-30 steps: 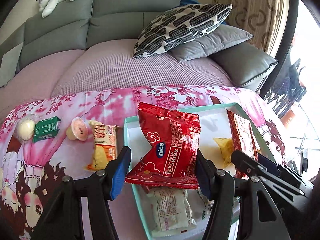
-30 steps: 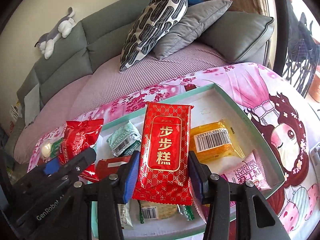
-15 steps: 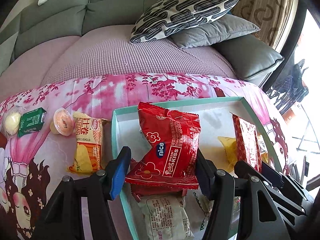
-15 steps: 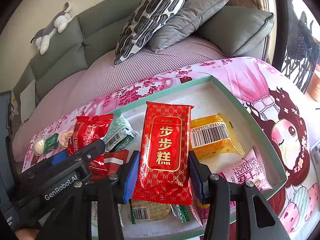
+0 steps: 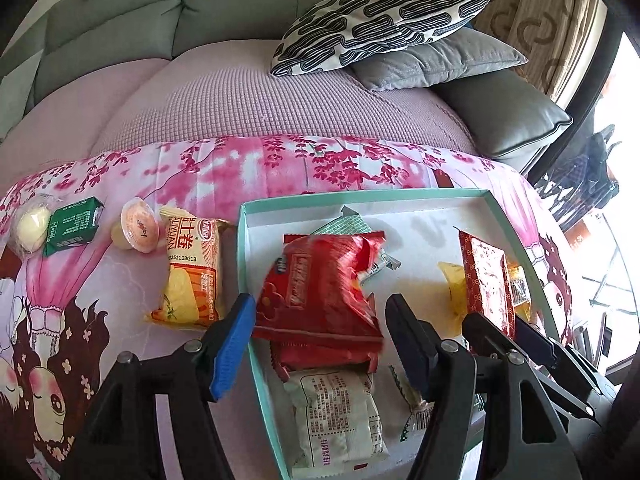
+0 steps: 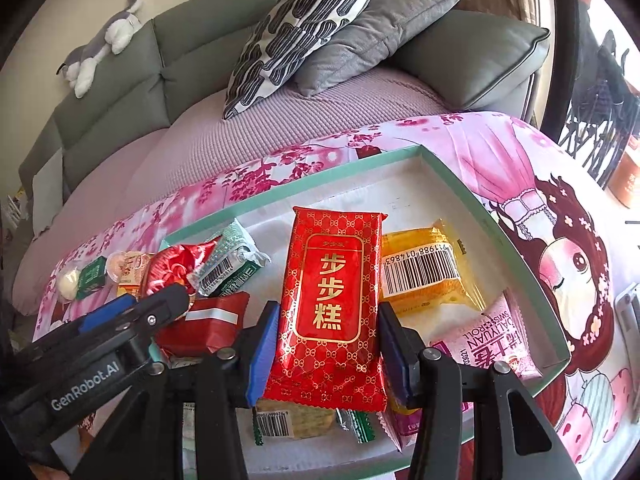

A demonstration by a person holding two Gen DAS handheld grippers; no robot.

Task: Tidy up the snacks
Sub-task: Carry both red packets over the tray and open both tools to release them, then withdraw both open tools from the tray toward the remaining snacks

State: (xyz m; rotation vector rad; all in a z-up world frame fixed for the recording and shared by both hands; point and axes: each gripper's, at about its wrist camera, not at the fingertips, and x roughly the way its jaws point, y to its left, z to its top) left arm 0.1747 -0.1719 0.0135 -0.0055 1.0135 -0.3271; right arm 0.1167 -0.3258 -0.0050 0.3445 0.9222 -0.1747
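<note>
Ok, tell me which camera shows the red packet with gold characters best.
The right wrist view: the red gold-lettered packet faces the lens, upright between the right tongs, its characters readable. The left wrist view shows it only edge-on, far right over the teal box.

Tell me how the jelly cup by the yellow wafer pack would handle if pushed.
The jelly cup lies tipped on its side against the wafer pack, so it would probably roll. It looks small and light. Its smooth plastic may slip in a claw.
</note>
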